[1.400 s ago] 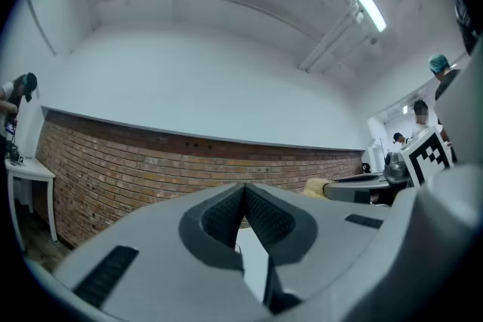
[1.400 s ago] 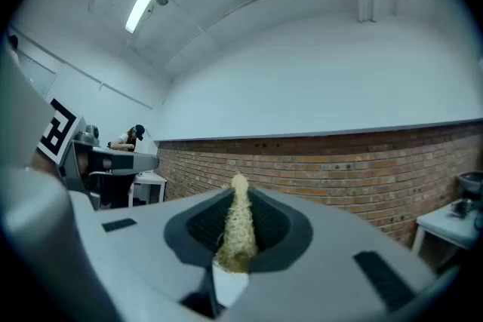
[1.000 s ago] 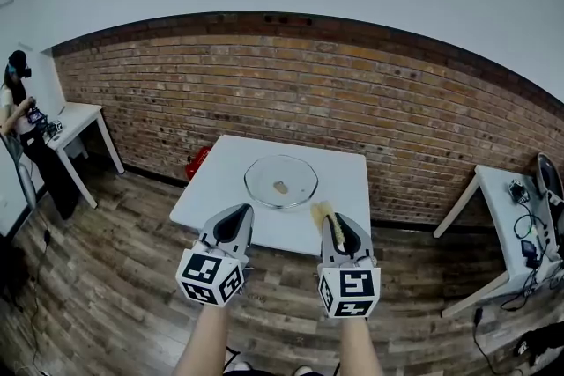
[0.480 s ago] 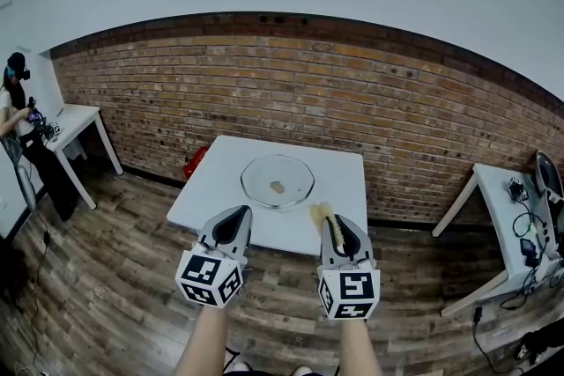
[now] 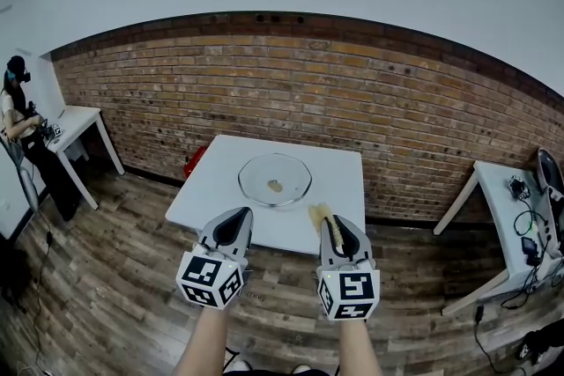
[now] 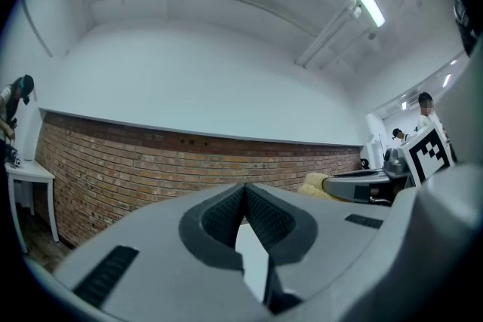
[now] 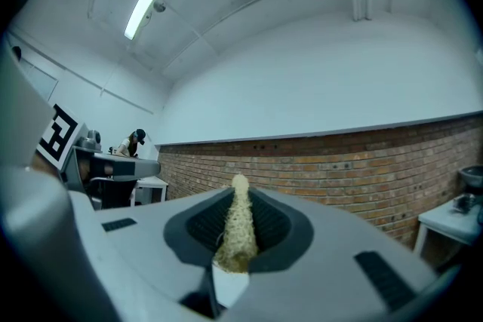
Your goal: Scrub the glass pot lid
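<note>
Standing back from the white table (image 5: 207, 194), I hold both grippers level over the wood floor, short of its near edge; the glass pot lid (image 5: 275, 174) lies flat near the table's middle, well apart from either gripper, with a small tan piece at its centre that I take to be the knob (image 5: 276, 186). The left gripper (image 6: 243, 192) has its jaws pressed together with nothing between them; the right gripper (image 7: 240, 196) is clamped on a pale, fibrous scrubber (image 7: 238, 234), whose tip pokes out past the pads. I judge the lid stiff, fairly heavy for its size, breakable and slick; on that smooth tabletop it will likely skate under a sideways scrub unless pinned. The knob looks the surest hold for the empty left gripper, the rim a second choice but thin and slippery; the scrubber itself seems soft and springy, so it should give under pressure without marking the glass.
</note>
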`<act>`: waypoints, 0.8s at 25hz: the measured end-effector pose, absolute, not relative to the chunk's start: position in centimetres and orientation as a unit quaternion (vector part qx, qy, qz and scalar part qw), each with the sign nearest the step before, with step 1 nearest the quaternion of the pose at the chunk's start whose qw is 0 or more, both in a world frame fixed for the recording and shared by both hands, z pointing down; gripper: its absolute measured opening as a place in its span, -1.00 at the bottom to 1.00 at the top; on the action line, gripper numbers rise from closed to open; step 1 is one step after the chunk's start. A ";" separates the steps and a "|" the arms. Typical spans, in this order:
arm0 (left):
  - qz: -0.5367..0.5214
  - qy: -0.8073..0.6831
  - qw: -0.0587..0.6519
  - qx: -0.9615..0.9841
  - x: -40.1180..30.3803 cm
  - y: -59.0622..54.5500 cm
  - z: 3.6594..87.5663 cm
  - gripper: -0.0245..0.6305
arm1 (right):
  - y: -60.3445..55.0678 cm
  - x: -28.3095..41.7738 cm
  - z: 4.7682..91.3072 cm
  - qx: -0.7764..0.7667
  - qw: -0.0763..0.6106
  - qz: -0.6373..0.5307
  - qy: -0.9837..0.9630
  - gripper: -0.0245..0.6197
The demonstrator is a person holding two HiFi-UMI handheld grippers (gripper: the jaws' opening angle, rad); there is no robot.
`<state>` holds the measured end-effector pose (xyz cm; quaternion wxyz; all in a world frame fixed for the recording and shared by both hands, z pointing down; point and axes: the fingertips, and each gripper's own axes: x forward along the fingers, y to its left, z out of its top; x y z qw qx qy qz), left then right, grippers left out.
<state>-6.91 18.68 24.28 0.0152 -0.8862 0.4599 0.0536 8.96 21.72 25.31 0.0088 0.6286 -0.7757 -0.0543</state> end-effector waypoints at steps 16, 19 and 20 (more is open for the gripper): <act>0.029 0.486 0.022 -0.873 0.5 17.1 25.5 -0.90 | 19.2 15.8 27.2 0.597 0.009 -0.056 -0.800 -0.75; 0.026 0.489 0.023 -0.872 1.1 16.6 25.8 -0.90 | 18.5 16.2 27.4 0.593 0.012 -0.059 -0.803 -0.75; 0.026 0.490 0.023 -0.871 1.2 16.4 25.9 -0.90 | 18.2 16.3 27.4 0.591 0.011 -0.060 -0.804 -0.75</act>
